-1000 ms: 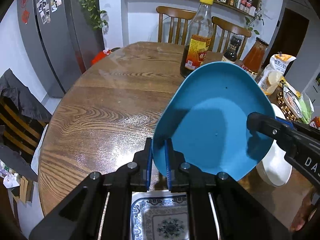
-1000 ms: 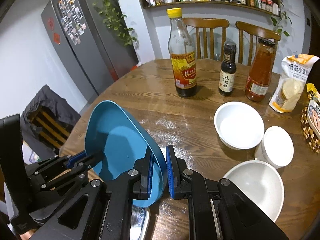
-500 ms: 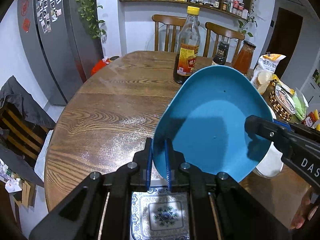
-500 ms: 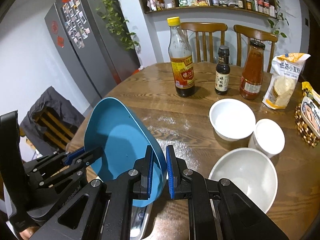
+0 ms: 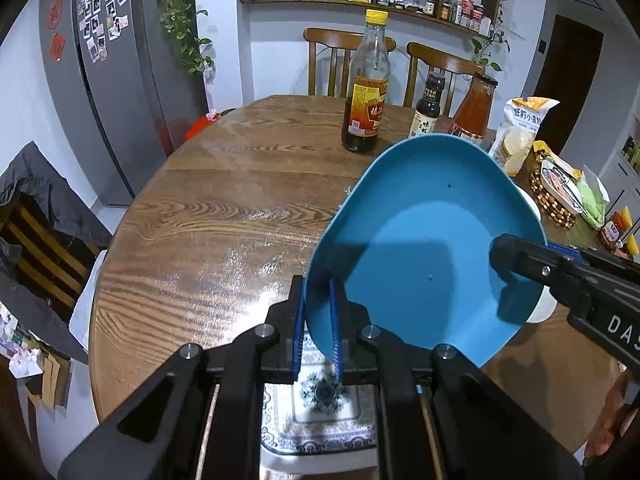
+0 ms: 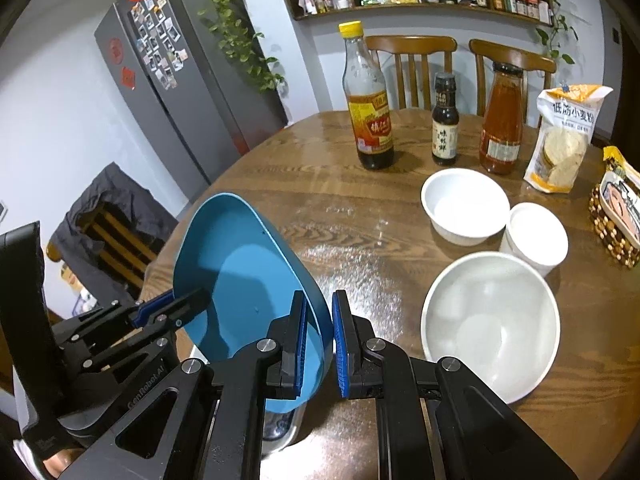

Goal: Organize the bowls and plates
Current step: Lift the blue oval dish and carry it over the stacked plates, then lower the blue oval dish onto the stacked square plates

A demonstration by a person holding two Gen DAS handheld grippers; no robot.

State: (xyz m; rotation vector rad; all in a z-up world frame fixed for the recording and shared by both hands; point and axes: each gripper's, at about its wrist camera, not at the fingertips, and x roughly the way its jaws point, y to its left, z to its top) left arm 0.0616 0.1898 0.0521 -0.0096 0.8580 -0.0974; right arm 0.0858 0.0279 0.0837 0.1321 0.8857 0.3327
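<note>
Step in hand: I am carrying the blue plate [image 5: 424, 248] clear of the table [image 5: 224, 216], tipped up on edge, over the table's near edge.

My left gripper [image 5: 318, 328]: clenched on the plate's near rim, one pad inside the dish and one behind it.

My right gripper [image 6: 319, 344]: clamped on the opposite rim of the same plate, so the plate hangs between my two tongs.

Beneath the plate: a patterned plate [image 5: 320, 412] lies flat at the near edge of the table, right under my left tongs. From the right wrist view it shows only as a sliver, so I cannot tell its full outline.

Bowls: a large white bowl [image 6: 490, 330] sits toward the right near edge. A smaller white bowl [image 6: 464, 204] and a white cup [image 6: 534, 240] stand behind it, just beside each other.

Next move, as I judge it: level the blue plate, line it up over the patterned one, lower it flat, then let go with both tongs together so it does not tip.

Risk: a thin rim grip may slip while tilting.
</note>
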